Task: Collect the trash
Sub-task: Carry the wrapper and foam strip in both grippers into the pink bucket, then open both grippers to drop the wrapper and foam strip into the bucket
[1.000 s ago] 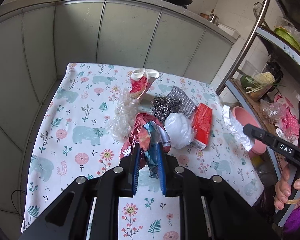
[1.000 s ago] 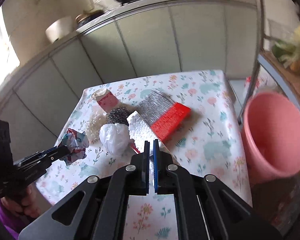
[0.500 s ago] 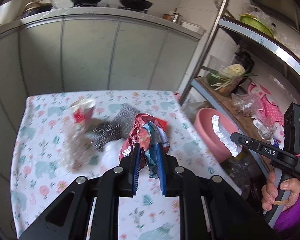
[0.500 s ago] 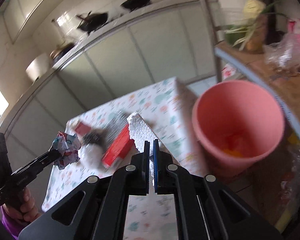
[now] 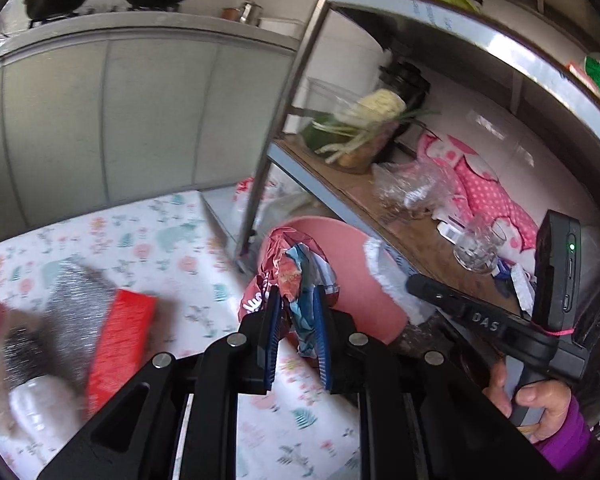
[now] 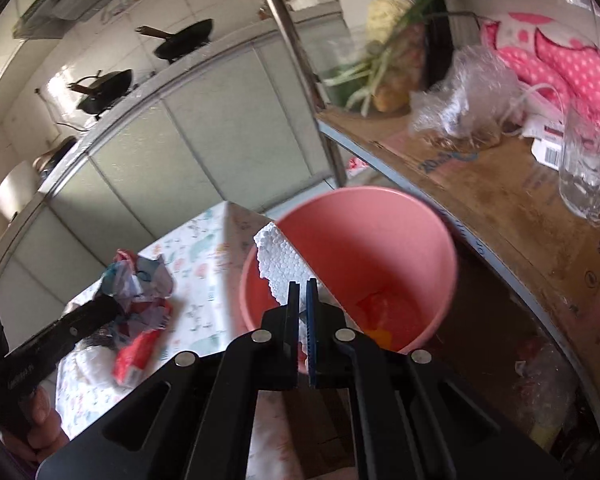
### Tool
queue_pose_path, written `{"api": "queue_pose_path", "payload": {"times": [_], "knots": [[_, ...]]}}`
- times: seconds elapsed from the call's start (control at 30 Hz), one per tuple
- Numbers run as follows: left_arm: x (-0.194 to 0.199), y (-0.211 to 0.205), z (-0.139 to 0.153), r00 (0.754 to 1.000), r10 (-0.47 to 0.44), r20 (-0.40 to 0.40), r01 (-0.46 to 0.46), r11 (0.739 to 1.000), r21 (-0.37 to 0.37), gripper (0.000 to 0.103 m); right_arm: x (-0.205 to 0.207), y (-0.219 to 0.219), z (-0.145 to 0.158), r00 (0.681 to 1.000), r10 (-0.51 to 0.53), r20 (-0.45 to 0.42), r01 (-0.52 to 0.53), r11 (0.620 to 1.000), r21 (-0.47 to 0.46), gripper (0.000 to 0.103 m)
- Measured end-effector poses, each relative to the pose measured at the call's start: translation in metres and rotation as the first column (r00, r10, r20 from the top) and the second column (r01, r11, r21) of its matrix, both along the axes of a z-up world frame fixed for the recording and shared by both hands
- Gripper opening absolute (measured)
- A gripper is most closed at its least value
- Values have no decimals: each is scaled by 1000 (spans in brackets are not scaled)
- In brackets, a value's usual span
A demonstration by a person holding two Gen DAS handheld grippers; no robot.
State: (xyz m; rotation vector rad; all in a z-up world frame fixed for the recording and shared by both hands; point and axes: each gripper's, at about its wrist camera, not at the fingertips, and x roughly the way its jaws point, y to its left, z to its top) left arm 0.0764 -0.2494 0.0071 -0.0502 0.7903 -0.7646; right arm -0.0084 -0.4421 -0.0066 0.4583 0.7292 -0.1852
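My left gripper [image 5: 296,300] is shut on a crumpled red and blue wrapper [image 5: 290,268], held above the table's right edge next to the pink bin [image 5: 364,284]. My right gripper [image 6: 303,292] is shut on a white foam piece [image 6: 280,268] and holds it over the mouth of the pink bin [image 6: 380,240], which has orange scraps at its bottom. The wrapper [image 6: 140,284] and the left gripper also show at the left in the right wrist view. The foam piece [image 5: 384,276] and the right gripper show at the right in the left wrist view.
On the floral table [image 5: 160,240] lie a red box [image 5: 120,340], a grey foil pouch [image 5: 68,300], a white plastic wad [image 5: 40,404] and a steel scourer. A metal shelf [image 5: 380,220] with vegetables, bags and a glass stands right of the bin. Grey cabinets stand behind.
Both grippers have swung right from over the table toward the pink bin, each carrying its trash. The foam piece now hangs over the bin's mouth.
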Motion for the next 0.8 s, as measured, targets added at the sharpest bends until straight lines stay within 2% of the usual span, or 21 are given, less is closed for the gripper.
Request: {"api": "queue_pose_path", "payload": {"times": [0.2, 0.33, 0.57, 0.67, 0.77, 0.8], "knots": [[9, -57, -29, 996, -81, -28, 82, 995, 48, 15, 10, -12, -23, 998, -31, -46, 30, 999, -17, 4], [16, -83, -49, 993, -101, -55, 105, 992, 74, 15, 19, -19, -36, 996, -55, -71, 53, 998, -22, 4], [28, -92, -68, 993, -79, -90, 86, 993, 77, 19, 29, -25, -46, 995, -64, -70, 63, 998, -16, 4], [32, -89, -69, 993, -64, -100, 72, 995, 70, 29, 31, -25, -46, 995, -66, -75, 63, 997, -35, 5], [33, -84, -66, 993, -58, -106, 64, 997, 53, 33, 33, -23, -45, 995, -58, -83, 55, 998, -43, 14], [33, -83, -64, 993, -55, -106, 60, 997, 51, 35, 32, -23, -44, 995, -55, -80, 52, 998, -45, 20]]}}
